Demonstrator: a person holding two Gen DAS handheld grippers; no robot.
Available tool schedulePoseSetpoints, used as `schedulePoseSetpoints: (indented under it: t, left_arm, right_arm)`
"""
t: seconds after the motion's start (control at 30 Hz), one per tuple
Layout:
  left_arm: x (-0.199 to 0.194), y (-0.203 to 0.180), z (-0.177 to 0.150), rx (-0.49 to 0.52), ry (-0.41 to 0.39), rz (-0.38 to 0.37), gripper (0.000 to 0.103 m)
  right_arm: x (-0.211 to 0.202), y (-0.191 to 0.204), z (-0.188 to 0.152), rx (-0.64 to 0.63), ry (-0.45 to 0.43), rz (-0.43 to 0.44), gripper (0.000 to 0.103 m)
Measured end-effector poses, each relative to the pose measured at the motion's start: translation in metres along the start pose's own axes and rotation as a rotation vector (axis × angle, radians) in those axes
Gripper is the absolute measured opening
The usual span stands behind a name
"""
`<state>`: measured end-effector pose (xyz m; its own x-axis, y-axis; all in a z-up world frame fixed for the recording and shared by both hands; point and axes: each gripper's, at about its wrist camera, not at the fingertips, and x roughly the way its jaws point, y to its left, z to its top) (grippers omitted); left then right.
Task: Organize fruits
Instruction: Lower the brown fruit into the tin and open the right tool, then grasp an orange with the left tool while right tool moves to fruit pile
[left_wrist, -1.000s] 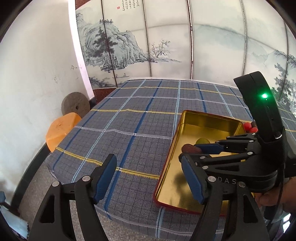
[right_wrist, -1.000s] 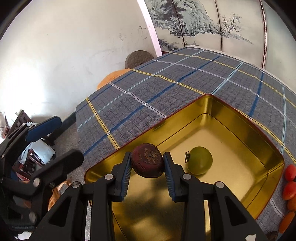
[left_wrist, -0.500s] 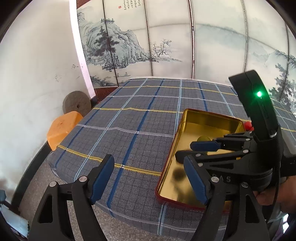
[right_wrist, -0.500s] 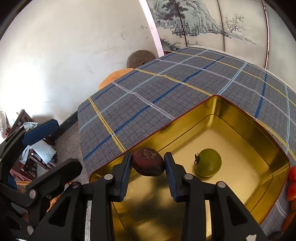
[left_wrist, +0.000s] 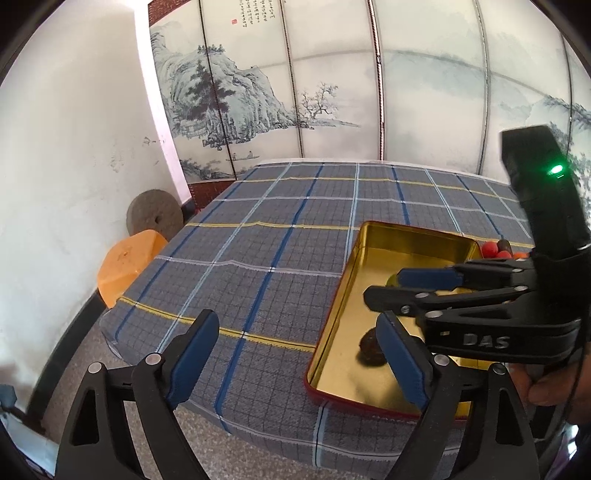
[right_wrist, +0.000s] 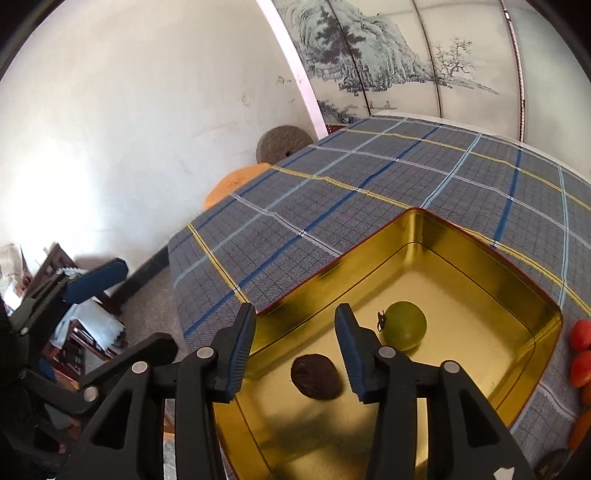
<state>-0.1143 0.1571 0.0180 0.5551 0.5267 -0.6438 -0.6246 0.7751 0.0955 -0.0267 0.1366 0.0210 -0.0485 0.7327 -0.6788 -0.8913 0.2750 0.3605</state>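
Spreading apart over the gold tin (right_wrist: 436, 236): blue fingers (right_wrist: 240, 350) of the right gripper (right_wrist: 295, 345), jaws opening, gripping nothing. Lying loose on the tin floor just below the gap: a dark brown wrinkly fruit (right_wrist: 316, 376), long side going across, a bit tilted. Sitting close beside it, near the right finger: a round green fruit (right_wrist: 404, 325), little stem pointing left. Holding only these two fruits: the tin, resting on the checked blue cloth (right_wrist: 351, 192). Waiting on the cloth outside the tin's right wall: red fruits (right_wrist: 581, 349).

Hanging over the cloth's near edge, left of the tin: the left gripper (left_wrist: 295, 363), jaws opening wide too, clutching nothing. Peeking behind its right finger: the brown fruit.
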Motion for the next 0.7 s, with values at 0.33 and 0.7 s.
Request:
schedulePoseSetpoints:
  t: [0.33, 0.7]
  left_arm:
    - [-0.006, -0.015, 0.003, 0.032, -0.008, -0.010, 0.087]
    - [-0.031, -0.075, 0.005, 0.240, 0.003, -0.301, 0.087]
  right_arm:
    - [-0.071, -0.010, -0.035, -0.017, -0.133, -0.034, 0.054]
    - [-0.172, -0.138, -0.136, 0.217, -0.157, -0.425, 0.054]
